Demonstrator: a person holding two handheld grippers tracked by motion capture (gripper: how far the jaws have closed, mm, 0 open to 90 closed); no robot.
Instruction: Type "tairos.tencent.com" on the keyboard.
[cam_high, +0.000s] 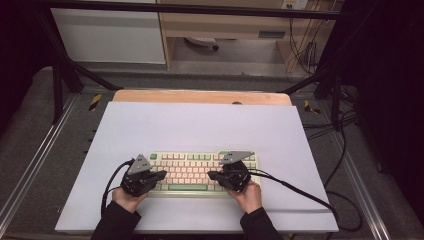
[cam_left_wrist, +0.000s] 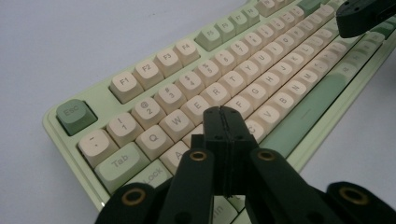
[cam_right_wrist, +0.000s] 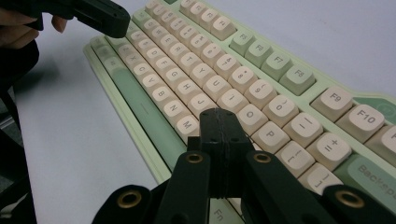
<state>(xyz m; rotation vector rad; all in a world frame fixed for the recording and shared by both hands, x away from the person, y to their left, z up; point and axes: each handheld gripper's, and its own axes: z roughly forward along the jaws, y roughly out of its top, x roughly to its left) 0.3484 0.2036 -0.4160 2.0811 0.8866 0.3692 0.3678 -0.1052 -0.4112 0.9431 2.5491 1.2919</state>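
On the table: keyboard (cam_high: 200, 171), pale green with cream keys, lies toward 6 o'clock on the white sheet (cam_high: 200, 125).
Left gripper (cam_high: 161, 174): over the keyboard's 9 o'clock end, jaws pressed together, nothing between them; in the left gripper view its tip (cam_left_wrist: 223, 122) sits above the keys near D.
Right gripper (cam_high: 212, 175): over the 3 o'clock half, jaws likewise closed and empty; in the right gripper view its tip (cam_right_wrist: 223, 125) sits near M and K.
Hands: left hand (cam_high: 126, 199) and right hand (cam_high: 249, 196) come in from 6 o'clock.

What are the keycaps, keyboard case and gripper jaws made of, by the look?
Keycaps: likely matte plastic, cream and green, printed legends, soft sheen.
Keyboard case: probably moulded plastic, pale green, smooth, one piece.
Left gripper and right gripper jaws: black, dull, probably plastic, maybe printed; brass-coloured metal rings at the pivots.
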